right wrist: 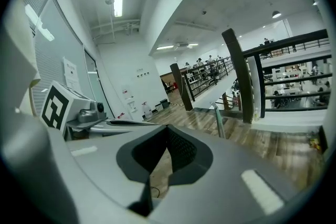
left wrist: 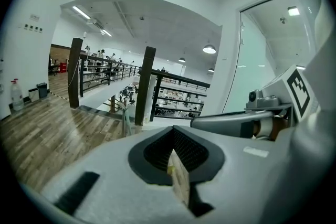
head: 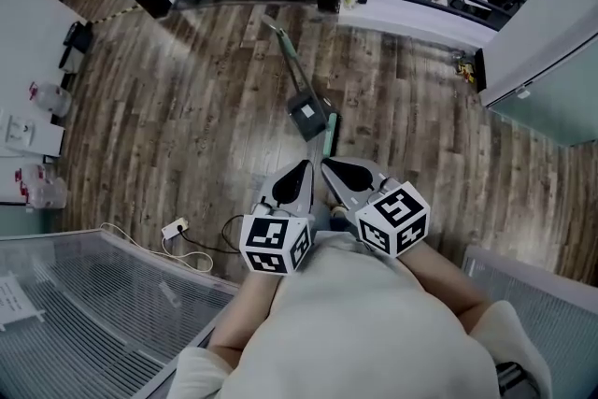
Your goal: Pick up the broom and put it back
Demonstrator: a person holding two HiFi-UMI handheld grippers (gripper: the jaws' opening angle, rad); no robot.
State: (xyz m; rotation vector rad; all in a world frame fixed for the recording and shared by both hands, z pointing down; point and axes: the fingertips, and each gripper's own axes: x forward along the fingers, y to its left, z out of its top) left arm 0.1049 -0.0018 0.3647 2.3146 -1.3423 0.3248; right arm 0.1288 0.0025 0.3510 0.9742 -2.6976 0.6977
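Still the approach step, I judge: left gripper (head: pixel 303 171) and right gripper (head: pixel 331 167) both have jaws closed on nothing, the broom (head: pixel 306 114) stands ahead of them on the floor (head: pixel 187 107), so next comes opening and reaching forward.

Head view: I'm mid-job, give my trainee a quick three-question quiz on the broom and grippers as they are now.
1. True or false: the right gripper is clamped on the broom.
2. The broom stands on: A carpet, B wood planks, C tiles.
3. What white thing lies on the floor left of the left gripper?
Key: 1 false, it is shut on nothing, broom apart ahead; 2 B; 3 a power strip.
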